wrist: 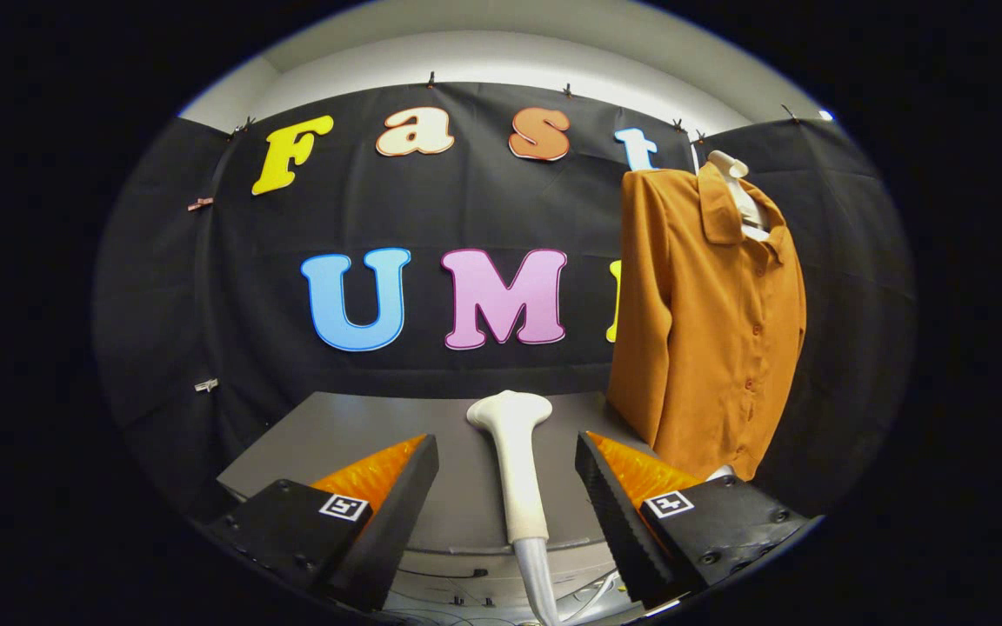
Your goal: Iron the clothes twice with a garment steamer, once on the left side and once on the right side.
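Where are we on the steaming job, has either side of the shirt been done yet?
Nothing looks done. The tool is open, its fingers either side of the white plastic garment steamer lying on the grey table, not gripping it. The rust-orange button-up shirt hangs untouched beyond the right finger. Left: grasp the steamer, then both passes.

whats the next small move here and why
Probably close the gripper on the white steamer handle. The fingers stand open on either side of it without touching, and the orange shirt hangs beyond them to the right, not yet steamed.
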Demonstrator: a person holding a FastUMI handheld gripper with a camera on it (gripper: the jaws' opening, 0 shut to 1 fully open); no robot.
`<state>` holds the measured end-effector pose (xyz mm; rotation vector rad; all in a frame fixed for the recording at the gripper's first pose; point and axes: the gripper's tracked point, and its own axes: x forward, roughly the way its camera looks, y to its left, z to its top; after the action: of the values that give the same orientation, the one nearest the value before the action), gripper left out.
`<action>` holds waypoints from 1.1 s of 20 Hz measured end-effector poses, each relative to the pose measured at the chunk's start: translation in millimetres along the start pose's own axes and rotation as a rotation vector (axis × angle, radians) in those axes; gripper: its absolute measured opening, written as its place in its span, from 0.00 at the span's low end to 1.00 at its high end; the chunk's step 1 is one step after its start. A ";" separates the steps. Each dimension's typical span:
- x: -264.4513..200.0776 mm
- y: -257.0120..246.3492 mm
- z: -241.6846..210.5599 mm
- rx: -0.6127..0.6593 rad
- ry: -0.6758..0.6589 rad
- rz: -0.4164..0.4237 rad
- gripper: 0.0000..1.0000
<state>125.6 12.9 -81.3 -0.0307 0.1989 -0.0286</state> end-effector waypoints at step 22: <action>118.4 -9.6 -94.1 -0.052 0.429 0.020 0.65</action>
<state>222.7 -3.0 -196.5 -0.0746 0.6293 -0.0093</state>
